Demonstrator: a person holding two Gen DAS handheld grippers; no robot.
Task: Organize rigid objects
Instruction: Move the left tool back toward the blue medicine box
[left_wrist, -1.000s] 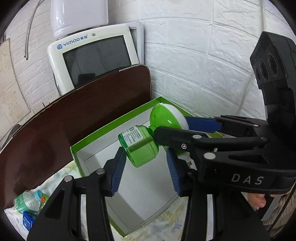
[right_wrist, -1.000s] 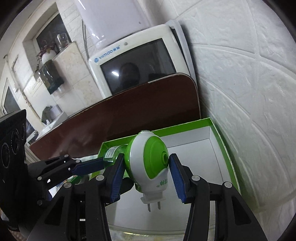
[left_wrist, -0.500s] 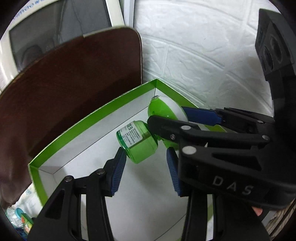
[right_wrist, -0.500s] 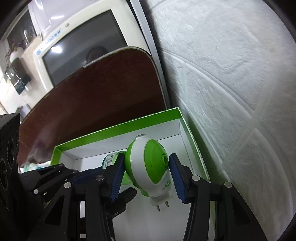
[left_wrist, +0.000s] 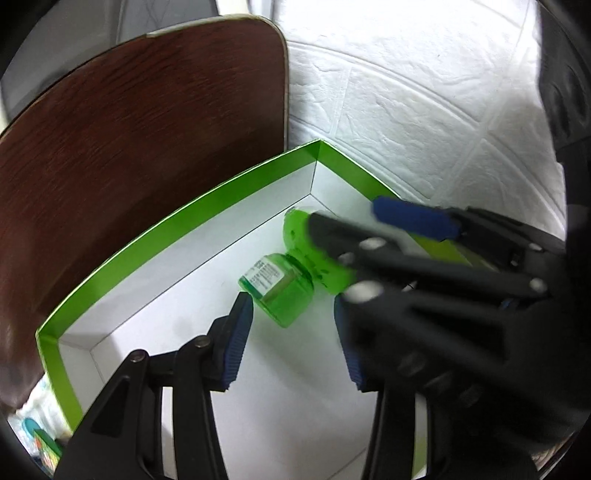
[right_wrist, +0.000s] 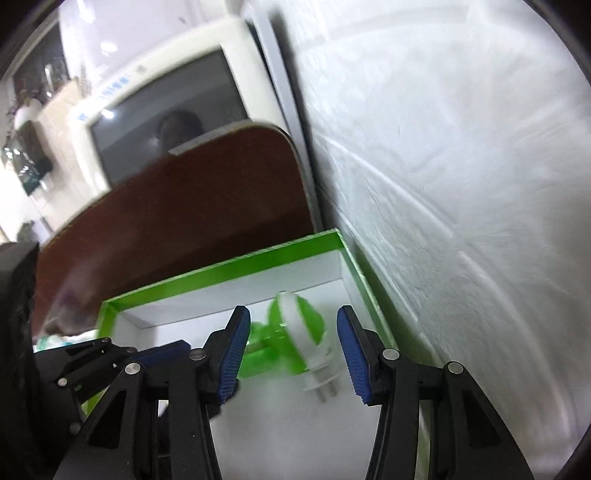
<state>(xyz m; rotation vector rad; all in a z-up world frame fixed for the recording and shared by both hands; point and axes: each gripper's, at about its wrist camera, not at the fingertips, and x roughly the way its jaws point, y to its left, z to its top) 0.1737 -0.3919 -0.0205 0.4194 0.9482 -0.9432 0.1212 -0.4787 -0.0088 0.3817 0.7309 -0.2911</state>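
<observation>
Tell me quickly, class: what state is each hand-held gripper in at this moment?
Left hand-held gripper: open, holding nothing; the green plug-in device lies beyond its fingertips in the green box.
Right hand-held gripper: open, holding nothing.

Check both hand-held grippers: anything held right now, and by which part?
Nothing held. The right hand-held gripper is open, clear of the green plug-in device lying in the green box. Left hand-held gripper open too.

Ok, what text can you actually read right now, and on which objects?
None legible.
White label on the green plastic refill bottle lying in the green-rimmed white box: print and barcode too small.
Blue logo on the cream monitor's bezel: motion-blurred.
</observation>
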